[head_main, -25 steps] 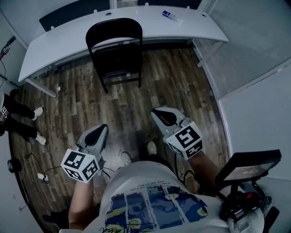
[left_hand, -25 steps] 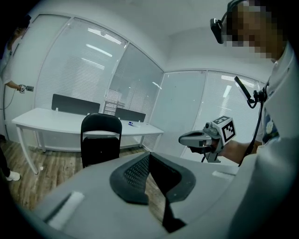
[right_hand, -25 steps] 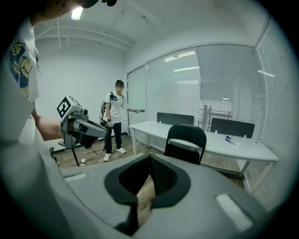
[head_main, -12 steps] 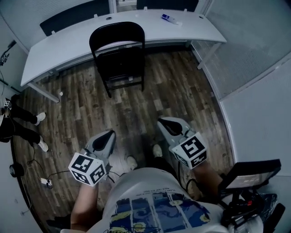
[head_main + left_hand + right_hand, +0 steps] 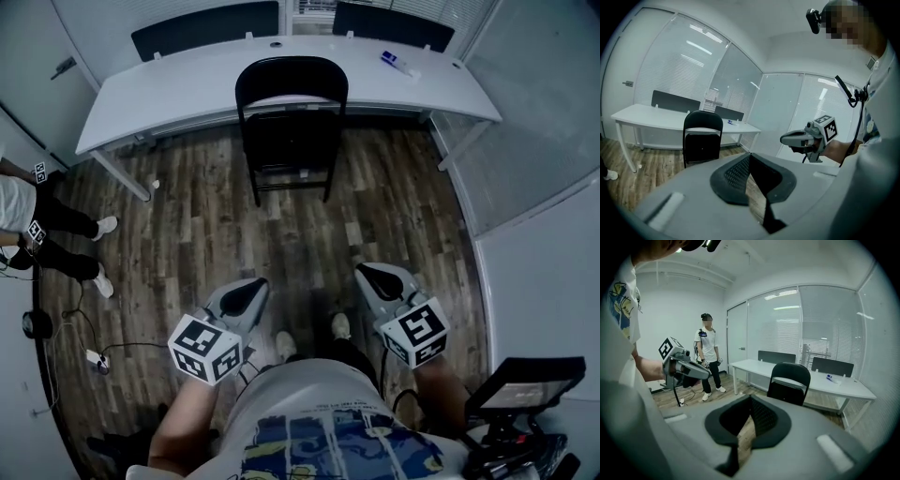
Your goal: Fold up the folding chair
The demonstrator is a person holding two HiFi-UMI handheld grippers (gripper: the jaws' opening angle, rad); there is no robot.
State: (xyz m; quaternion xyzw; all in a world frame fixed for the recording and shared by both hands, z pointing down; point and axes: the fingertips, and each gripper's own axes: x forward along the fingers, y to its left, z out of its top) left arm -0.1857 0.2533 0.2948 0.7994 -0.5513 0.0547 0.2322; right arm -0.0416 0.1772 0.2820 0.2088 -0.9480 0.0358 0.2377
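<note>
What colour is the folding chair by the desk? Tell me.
The folding chair is black all over, shown best in the head view.

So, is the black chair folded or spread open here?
Spread open: the chair stands upright on splayed legs beside the desk, seat down.

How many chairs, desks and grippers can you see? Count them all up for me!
Chairs: 1, the black chair
Desks: 1, the white desk
Grippers: 2, the left gripper and the right gripper
Total: 4
</note>
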